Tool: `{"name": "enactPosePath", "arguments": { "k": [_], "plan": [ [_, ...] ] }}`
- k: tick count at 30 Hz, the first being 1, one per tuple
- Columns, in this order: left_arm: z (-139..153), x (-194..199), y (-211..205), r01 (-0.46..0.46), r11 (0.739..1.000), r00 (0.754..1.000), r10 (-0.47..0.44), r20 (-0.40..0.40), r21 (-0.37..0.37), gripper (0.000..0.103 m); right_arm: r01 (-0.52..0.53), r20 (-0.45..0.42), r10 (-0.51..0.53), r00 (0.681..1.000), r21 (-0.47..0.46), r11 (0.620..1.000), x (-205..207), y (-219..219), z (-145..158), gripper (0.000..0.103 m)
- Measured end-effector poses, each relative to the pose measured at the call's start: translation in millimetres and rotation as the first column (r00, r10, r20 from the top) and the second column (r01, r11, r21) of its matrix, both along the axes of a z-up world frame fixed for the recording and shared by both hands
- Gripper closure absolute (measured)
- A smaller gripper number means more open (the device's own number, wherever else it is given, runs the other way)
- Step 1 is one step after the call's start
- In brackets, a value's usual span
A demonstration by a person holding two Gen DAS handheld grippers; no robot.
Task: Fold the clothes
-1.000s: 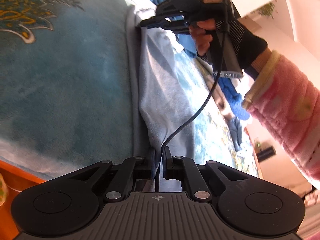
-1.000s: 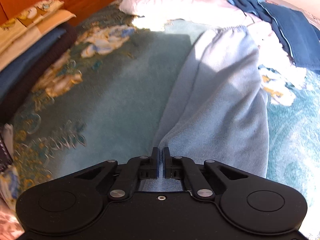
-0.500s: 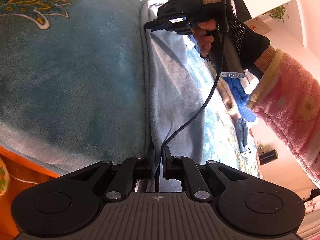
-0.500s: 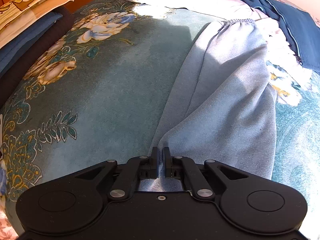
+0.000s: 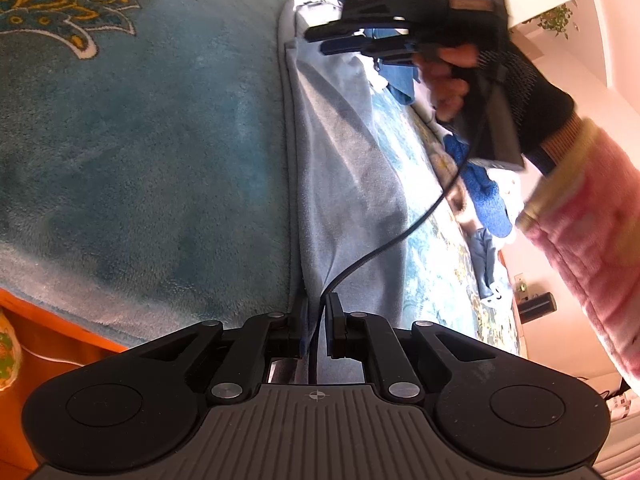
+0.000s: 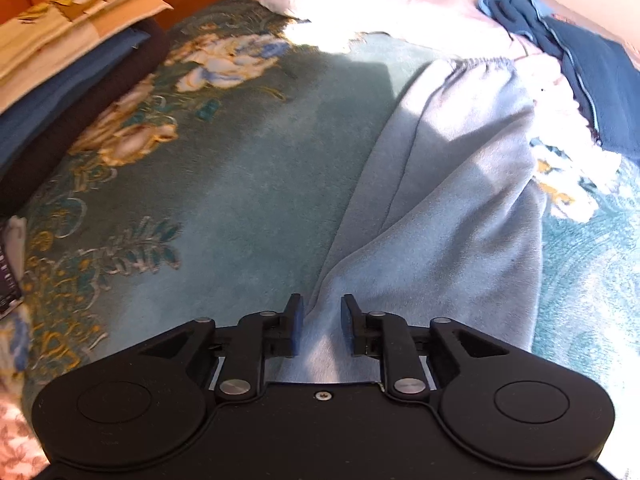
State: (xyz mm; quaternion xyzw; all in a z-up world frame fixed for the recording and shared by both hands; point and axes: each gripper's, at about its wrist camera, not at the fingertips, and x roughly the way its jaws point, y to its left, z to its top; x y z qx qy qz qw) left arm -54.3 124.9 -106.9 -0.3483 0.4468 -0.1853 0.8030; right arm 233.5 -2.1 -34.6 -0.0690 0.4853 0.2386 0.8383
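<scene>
Now our right gripper [image 6: 322,326] has parted its fingers off the light blue trousers [image 6: 452,208], which lie between them. Our left gripper [image 5: 316,330] has parted slightly too, the trouser edge beside it.

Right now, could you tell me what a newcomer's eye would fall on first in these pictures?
The pale blue fleece trousers stretch lengthwise down the teal floral blanket, waistband at the far end. The right gripper has its jaws parted around the near edge of the fabric. In the left wrist view a pink sleeve reaches in from the right, above the left gripper.
</scene>
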Motion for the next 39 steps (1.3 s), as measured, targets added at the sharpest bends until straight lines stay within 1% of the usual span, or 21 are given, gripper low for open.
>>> {"name": "enactPosePath", "arguments": {
  "k": [7, 11, 14, 16, 20, 21, 22, 25, 28, 30, 33, 37, 39],
  "plan": [
    [0.6, 1.0, 0.2, 0.006, 1.0, 1.0, -0.006, 0.004, -0.011, 0.094, -0.017, 0.053, 0.013, 0.999, 0.067, 0.998, -49.5, -44.1, 33.2, 0.077],
    [0.7, 0.7, -1.2, 0.011, 1.0, 1.0, -0.011, 0.005, -0.021, 0.092, 0.0, 0.051, -0.004, 0.999, 0.077, 0.997, -85.9, -77.7, 39.6, 0.076],
    [4.5, -0.3, -4.1, 0.018, 1.0, 1.0, -0.018, 0.016, -0.018, 0.091, 0.034, 0.024, -0.036, 0.999, 0.084, 0.996, -112.2, -103.4, 35.7, 0.076],
    [5.6, -0.9, -6.0, 0.019, 1.0, 1.0, -0.019, 0.019, -0.012, 0.09, 0.055, -0.01, -0.055, 0.998, 0.096, 0.994, -129.1, -117.7, 29.3, 0.076],
    [4.5, -3.5, -8.8, 0.019, 1.0, 1.0, -0.019, 0.016, -0.013, 0.085, 0.085, -0.082, -0.076, 0.994, 0.113, 0.99, -163.0, -138.2, 13.3, 0.076],
    [4.5, -5.2, -9.1, 0.018, 1.0, 1.0, -0.018, 0.014, -0.015, 0.08, 0.088, -0.095, -0.077, 0.992, 0.117, 0.989, -170.1, -141.3, 9.7, 0.076],
    [4.6, -6.8, -9.3, 0.017, 1.0, 1.0, -0.017, 0.012, -0.017, 0.078, 0.091, -0.107, -0.078, 0.991, 0.123, 0.988, -176.5, -144.2, 6.5, 0.076],
    [7.6, -11.9, -10.3, 0.016, 1.0, 1.0, -0.016, 0.019, -0.023, 0.077, 0.096, -0.127, -0.078, 0.989, 0.143, 0.985, -192.3, -151.0, 0.9, 0.076],
    [15.8, -14.2, -11.7, 0.02, 0.999, 0.999, -0.019, 0.046, -0.024, 0.071, 0.106, -0.115, -0.088, 0.989, 0.161, 0.981, -201.9, -159.5, 2.3, 0.076],
    [23.7, -14.4, -11.4, 0.014, 1.0, 0.997, -0.013, 0.075, -0.019, 0.065, 0.125, -0.092, -0.11, 0.99, 0.175, 0.977, -204.4, -167.7, 7.1, 0.076],
    [35.2, -12.2, -11.1, 0.001, 1.0, 0.993, 0.002, 0.12, -0.026, 0.058, 0.162, -0.031, -0.159, 0.987, 0.206, 0.965, -201.9, -184.3, 21.1, 0.076],
    [50.6, -9.4, -10.6, -0.016, 0.999, 0.984, 0.023, 0.179, -0.038, 0.052, 0.217, 0.036, -0.233, 0.972, 0.248, 0.944, -193.9, -204.4, 37.4, 0.076],
    [58.3, -8.0, -10.3, -0.025, 0.999, 0.978, 0.033, 0.208, -0.043, 0.045, 0.233, 0.067, -0.259, 0.964, 0.264, 0.936, -190.2, -212.9, 43.9, 0.076]
  ]
}}
